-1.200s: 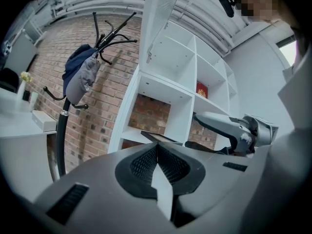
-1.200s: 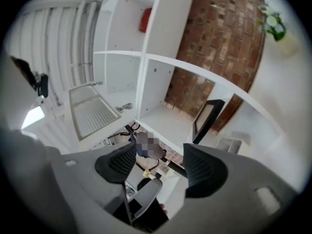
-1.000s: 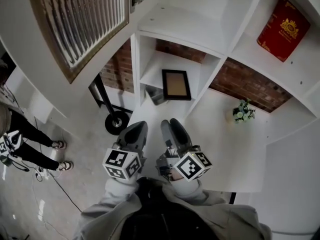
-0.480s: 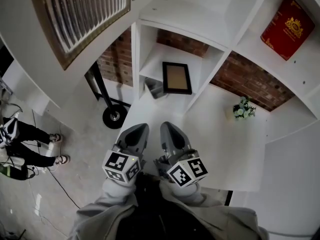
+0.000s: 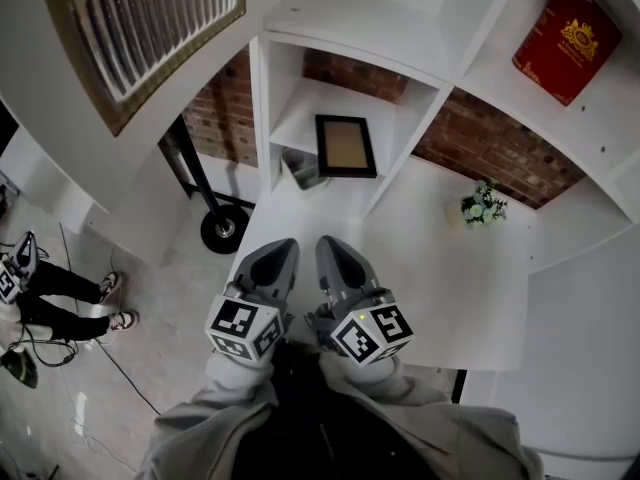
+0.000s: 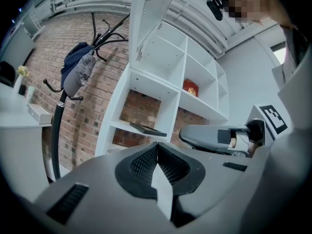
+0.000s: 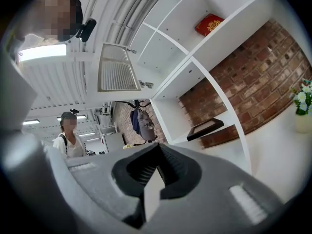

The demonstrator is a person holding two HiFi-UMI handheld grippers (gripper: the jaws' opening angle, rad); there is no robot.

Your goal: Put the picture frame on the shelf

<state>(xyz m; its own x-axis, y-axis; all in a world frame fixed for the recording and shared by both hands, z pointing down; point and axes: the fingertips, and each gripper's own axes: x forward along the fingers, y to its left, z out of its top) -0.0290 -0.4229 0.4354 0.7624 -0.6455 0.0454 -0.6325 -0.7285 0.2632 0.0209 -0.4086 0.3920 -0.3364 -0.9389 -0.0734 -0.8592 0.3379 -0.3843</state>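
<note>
- Your left tool is close to you, well apart from the picture frame. Its jaws are together with nothing between them.
- Your right tool, just beside it, is closed and empty too.
- The picture frame lies flat on the shelf, beyond both tools.
- A red book stands higher, to the right of the picture frame.

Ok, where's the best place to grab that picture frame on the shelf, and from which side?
Take the picture frame by its near border, coming straight in from the open front of the shelf. It lies flat there, boxed in at both sides, and its near edge seems to reach the lip.
</note>
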